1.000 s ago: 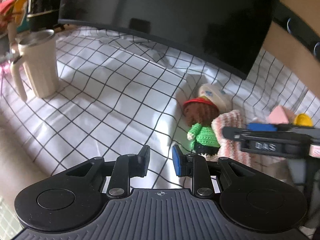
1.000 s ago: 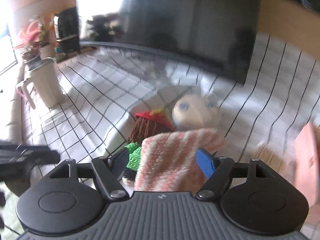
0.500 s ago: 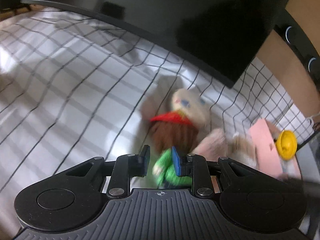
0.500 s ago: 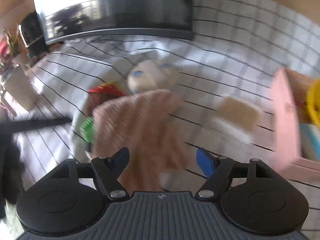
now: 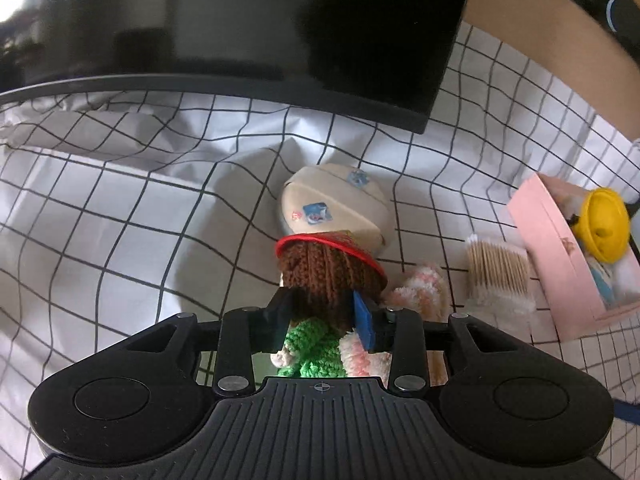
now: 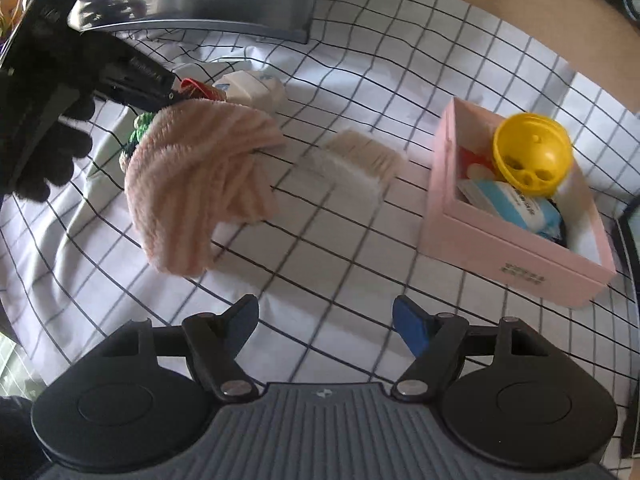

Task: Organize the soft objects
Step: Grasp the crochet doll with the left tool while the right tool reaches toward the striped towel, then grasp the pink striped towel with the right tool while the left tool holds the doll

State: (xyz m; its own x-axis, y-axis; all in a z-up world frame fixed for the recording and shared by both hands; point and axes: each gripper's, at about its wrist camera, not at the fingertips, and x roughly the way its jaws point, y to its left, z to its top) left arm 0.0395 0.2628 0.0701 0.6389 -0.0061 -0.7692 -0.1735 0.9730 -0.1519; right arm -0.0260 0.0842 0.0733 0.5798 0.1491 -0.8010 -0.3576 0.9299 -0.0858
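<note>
A crocheted doll (image 5: 328, 276) with brown hair, a red hat brim and a green body lies on the checked cloth. My left gripper (image 5: 322, 316) straddles its head and its jaws are opening; the pads stand beside the hair without squeezing it. A cream stuffed toy (image 5: 336, 212) lies just beyond the doll. A pink-and-white striped towel (image 6: 200, 176) is bunched against the doll's right side. My right gripper (image 6: 324, 320) hovers open over bare cloth, nearer than the towel, with nothing between its fingers.
A bundle of cotton swabs (image 6: 360, 160) lies between the towel and a pink box (image 6: 508, 240) that holds a yellow ball (image 6: 532, 152) and packets. A dark monitor (image 5: 240, 20) stands behind. A black-gloved hand (image 6: 60, 152) holds the left gripper.
My left gripper moved right over the doll and widened its jaws around the head. My right gripper swung right and back off the towel, bringing the pink box into view.
</note>
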